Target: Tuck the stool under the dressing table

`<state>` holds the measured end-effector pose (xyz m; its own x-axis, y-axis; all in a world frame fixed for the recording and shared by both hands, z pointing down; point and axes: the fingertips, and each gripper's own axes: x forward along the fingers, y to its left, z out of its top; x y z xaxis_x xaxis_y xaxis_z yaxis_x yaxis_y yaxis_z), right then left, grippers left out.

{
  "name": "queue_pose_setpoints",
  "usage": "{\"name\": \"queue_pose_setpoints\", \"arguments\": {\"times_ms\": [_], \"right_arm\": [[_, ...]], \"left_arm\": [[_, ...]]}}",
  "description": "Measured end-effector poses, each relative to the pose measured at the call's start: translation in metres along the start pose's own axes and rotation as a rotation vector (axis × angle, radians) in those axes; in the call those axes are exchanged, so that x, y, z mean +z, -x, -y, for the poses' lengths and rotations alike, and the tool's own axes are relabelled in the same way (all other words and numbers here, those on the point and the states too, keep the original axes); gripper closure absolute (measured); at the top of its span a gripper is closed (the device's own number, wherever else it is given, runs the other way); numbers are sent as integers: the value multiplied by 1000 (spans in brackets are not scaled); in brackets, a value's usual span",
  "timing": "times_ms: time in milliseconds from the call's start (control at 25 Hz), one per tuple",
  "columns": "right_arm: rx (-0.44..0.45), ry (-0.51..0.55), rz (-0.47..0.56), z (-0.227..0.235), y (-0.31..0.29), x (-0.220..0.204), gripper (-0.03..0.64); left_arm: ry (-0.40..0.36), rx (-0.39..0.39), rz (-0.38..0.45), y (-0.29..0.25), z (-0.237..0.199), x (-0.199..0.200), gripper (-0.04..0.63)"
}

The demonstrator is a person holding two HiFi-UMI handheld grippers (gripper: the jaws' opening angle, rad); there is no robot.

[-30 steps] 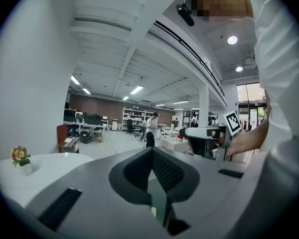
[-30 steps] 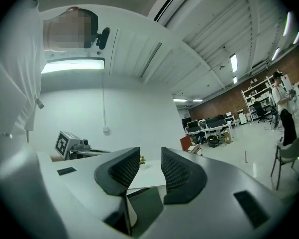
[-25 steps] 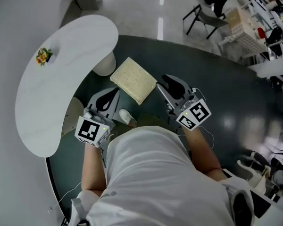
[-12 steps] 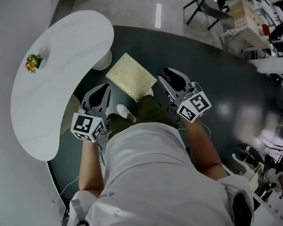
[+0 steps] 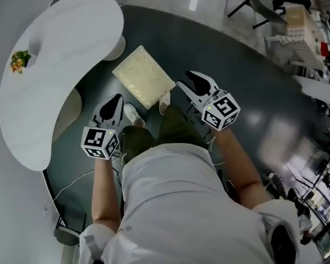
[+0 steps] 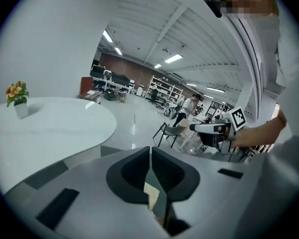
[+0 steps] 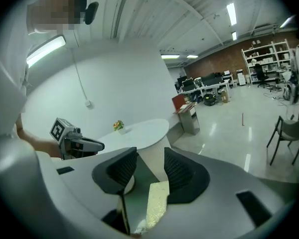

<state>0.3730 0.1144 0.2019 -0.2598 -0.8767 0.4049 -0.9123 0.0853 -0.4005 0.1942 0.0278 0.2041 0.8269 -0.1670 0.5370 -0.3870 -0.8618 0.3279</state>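
Observation:
The stool (image 5: 143, 76), with a square cream cushion, stands on the dark floor beside the white curved dressing table (image 5: 55, 76). My left gripper (image 5: 111, 108) is shut with nothing in it, near the cushion's lower left corner and short of touching it. In the left gripper view its jaws (image 6: 150, 156) meet, and a sliver of the cushion (image 6: 150, 190) shows below them. My right gripper (image 5: 188, 82) hangs just right of the cushion. Its jaws (image 7: 150, 166) are opening, with nothing between them. The cushion (image 7: 157, 203) lies below and beyond them.
A small flower pot (image 5: 19, 60) stands on the table's far end, and a white pedestal (image 5: 118, 45) shows under the table. The person's shoes (image 5: 131, 113) are close to the stool. A dark chair (image 5: 258, 4) and shelving stand beyond the round dark floor area (image 5: 236, 65).
Both grippers have come down and forward, closer to the stool's sides. The person has leaned in, so table and stool sit higher and further left in the head view.

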Motion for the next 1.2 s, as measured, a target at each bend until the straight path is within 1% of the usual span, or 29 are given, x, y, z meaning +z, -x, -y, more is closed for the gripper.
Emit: {"name": "queue_pose_setpoints", "arguments": {"times_ms": [160, 320, 400, 520, 760, 1000, 1200], "right_arm": [[48, -9, -97, 23, -18, -32, 427], [93, -4, -201, 44, -36, -74, 411], [109, -3, -250, 52, -46, -95, 404], [121, -6, -317, 62, -66, -126, 391], [132, -27, -461, 62, -100, -196, 370], [135, -54, -544, 92, -124, -250, 339], [145, -87, -602, 115, -142, -297, 310]], "left_arm": [[50, 54, -45, -20, -5, -25, 588], [110, 102, -93, -46, -11, -60, 539], [139, 116, -124, -56, -14, -80, 526], [171, 134, -172, -70, -24, -108, 495], [238, 189, -255, -78, -54, -170, 431], [317, 271, -360, -100, -83, -235, 348], [358, 316, -410, -121, -102, -280, 309]]}}
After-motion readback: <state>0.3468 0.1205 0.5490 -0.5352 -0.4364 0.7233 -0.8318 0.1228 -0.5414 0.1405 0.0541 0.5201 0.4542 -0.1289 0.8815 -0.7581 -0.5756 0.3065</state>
